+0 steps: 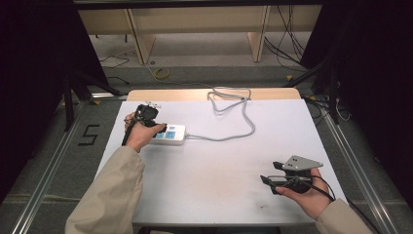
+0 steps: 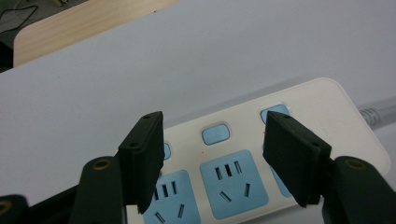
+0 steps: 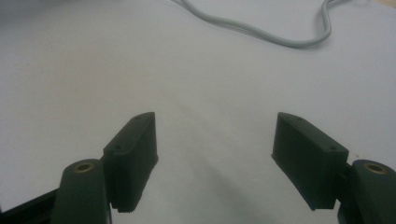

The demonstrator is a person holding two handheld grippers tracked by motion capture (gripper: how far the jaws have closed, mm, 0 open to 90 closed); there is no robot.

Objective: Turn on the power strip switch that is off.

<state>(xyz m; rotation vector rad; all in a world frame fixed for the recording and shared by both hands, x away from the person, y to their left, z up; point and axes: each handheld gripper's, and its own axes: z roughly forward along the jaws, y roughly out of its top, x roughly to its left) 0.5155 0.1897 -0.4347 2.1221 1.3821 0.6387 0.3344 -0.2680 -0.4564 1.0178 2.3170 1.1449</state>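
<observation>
A white power strip [image 1: 169,134] with blue sockets lies on the left part of the white table top [image 1: 219,161]. Its grey cable [image 1: 234,114] loops toward the table's far edge. My left gripper [image 1: 157,127] hovers right over the strip's left end, open. In the left gripper view its jaws straddle the middle blue socket [image 2: 233,182] and a blue switch [image 2: 216,134], holding nothing. My right gripper [image 1: 269,184] stands open near the front right of the table, over bare surface. The grey cable [image 3: 261,31] crosses the top of the right gripper view.
A wooden strip [image 1: 214,94] borders the table's far edge. Beyond it stand wooden furniture legs [image 1: 141,44] and loose floor cables [image 1: 287,39]. Metal rails [image 1: 53,161] run along both sides of the table. A person's beige sleeves [image 1: 109,195] come in from the bottom.
</observation>
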